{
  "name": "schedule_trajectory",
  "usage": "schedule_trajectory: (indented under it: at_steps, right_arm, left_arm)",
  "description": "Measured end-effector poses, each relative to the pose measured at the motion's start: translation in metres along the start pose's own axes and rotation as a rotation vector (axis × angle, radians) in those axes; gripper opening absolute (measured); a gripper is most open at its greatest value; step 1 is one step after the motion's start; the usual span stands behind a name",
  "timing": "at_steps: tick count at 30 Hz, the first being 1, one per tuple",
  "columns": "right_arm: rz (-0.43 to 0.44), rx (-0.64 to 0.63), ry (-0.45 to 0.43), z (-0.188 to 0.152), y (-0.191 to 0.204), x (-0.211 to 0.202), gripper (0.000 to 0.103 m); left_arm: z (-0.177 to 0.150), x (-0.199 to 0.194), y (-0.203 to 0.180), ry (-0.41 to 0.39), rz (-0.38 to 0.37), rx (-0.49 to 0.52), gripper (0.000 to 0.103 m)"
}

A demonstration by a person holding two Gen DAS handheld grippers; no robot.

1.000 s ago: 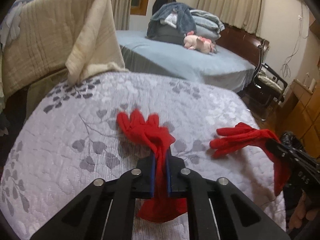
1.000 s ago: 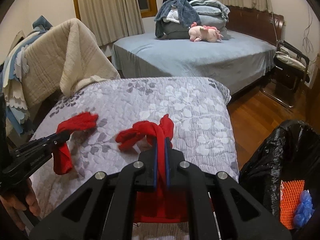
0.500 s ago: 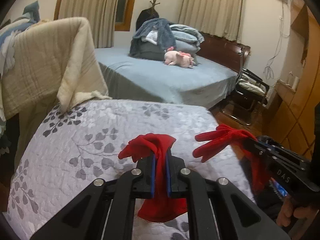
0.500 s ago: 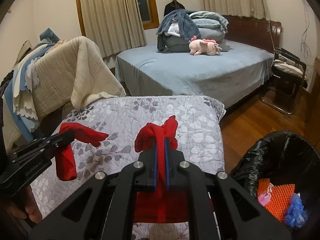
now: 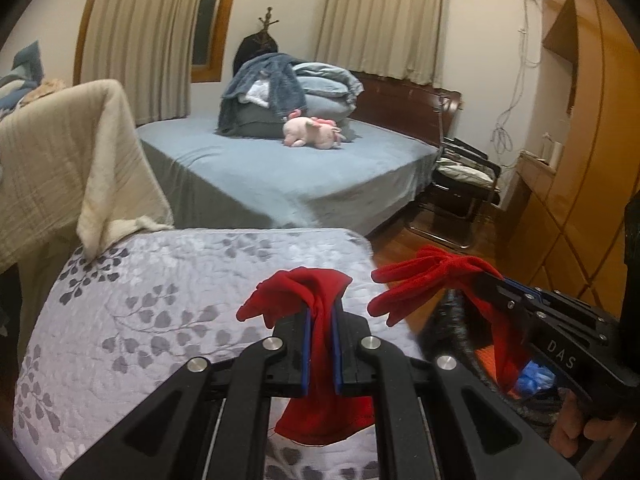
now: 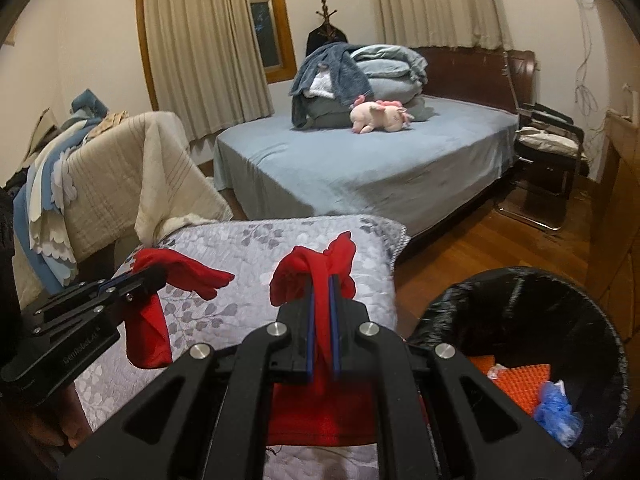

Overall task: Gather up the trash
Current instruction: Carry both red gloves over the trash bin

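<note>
While each gripper holds a red glove, both are raised above a quilt (image 5: 152, 300) with a grey leaf print. The left gripper (image 5: 320, 346) has its fingers clamped on the left glove (image 5: 316, 300), whose fingertips flop forward over the pads and whose cuff hangs below them. The right gripper (image 6: 322, 338) pinches the right glove (image 6: 316, 268) the same way, the cuff drooping beneath.

Only the right view shows the bin (image 6: 560, 304) clearly: lined in black, low to the right of the fingers, holding an orange mesh piece (image 6: 516, 384) and a crumpled blue item (image 6: 556, 408). From the left view just a sliver of that bin shows behind the right gripper (image 5: 486, 284) and its glove (image 5: 424, 280); the right view in turn catches the left gripper (image 6: 154, 276) and glove (image 6: 180, 272) at its left side.

White letters "DAS" are readable on the right gripper's body in the left view. Lettering on the left gripper's body is too blurred to read.

Ahead of the fingers stands a blue bed (image 6: 360, 168) with a pink plush (image 6: 378, 116).
</note>
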State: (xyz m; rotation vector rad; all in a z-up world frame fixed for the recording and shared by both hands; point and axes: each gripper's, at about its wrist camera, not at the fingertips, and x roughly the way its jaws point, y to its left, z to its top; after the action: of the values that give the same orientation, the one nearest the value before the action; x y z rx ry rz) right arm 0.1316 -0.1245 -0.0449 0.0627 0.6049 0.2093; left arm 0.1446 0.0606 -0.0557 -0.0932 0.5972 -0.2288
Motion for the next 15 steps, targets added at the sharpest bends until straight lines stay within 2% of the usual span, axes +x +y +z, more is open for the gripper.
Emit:
schedule_trajectory:
  at_steps: [15]
  right_arm:
    - [-0.124,0.058,-0.067,0.001,-0.069,-0.054,0.006]
  left_arm:
    - [0.010,-0.003,-0.086,-0.018,-0.135,0.081,0.008]
